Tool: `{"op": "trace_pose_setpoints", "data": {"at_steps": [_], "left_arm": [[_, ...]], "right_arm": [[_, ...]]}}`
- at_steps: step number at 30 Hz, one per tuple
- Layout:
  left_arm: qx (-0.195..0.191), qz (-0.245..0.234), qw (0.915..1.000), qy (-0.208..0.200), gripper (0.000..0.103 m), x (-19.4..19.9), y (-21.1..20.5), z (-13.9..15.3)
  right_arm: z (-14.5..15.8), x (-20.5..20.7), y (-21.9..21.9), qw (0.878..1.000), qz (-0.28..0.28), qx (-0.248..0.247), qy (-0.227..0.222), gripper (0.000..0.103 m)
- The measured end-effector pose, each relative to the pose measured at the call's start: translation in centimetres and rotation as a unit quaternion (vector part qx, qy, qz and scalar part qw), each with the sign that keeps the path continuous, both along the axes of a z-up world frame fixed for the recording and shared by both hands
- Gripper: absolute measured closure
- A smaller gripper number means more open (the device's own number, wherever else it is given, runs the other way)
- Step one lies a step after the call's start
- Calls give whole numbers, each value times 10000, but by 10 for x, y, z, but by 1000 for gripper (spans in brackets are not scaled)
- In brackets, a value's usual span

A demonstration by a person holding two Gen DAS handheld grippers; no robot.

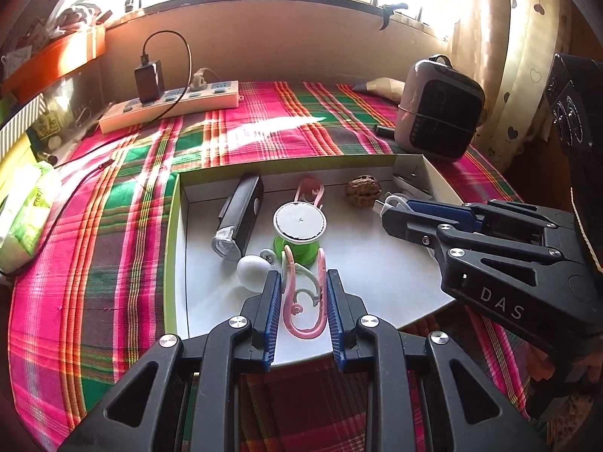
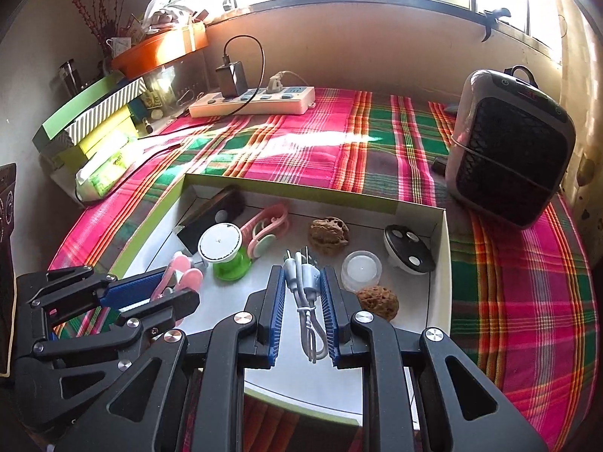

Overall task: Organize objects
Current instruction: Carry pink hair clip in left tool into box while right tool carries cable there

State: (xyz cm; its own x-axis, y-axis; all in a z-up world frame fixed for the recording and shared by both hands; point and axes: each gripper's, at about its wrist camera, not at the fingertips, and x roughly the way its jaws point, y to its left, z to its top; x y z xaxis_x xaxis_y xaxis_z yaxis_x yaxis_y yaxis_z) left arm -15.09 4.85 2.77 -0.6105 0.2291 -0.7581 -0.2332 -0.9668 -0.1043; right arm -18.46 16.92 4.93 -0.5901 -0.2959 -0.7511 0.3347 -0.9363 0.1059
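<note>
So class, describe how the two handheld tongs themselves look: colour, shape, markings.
Both tongs, left and right, are black angular linkage frames with triangular cut-outs, silver screw heads and ribbed blue pads. The right one carries white "DAS" lettering on its side.

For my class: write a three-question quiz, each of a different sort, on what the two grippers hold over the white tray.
1. True or false: the left gripper is shut on a pink clip.
2. What does the right gripper hold? A) walnut B) white cable C) green spool
3. Fill in: the green spool stands in the ____.

Key: 1 true; 2 B, the white cable; 3 tray.
</note>
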Motion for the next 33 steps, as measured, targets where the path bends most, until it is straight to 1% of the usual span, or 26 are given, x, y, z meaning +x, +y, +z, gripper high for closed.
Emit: {"op": "trace_pose_setpoints", "data": {"at_steps": [10, 21, 24, 33], "left_arm": [[-97, -52, 9998, -173, 81, -5, 3, -9], [-97, -88, 9997, -190, 81, -6, 4, -11], [-42, -67, 9997, -228, 81, -7, 4, -11], [-46, -77, 9997, -231, 81, -8, 3, -11]], "right_arm": [[-10, -8, -3, 9999, 56, 67, -135, 83], [-18, -11, -7, 9995, 81, 226, -185, 83], [-20, -11, -8, 9995, 81, 247, -194, 83], [-23, -13, -7, 9994, 56, 266, -229, 83]]}}
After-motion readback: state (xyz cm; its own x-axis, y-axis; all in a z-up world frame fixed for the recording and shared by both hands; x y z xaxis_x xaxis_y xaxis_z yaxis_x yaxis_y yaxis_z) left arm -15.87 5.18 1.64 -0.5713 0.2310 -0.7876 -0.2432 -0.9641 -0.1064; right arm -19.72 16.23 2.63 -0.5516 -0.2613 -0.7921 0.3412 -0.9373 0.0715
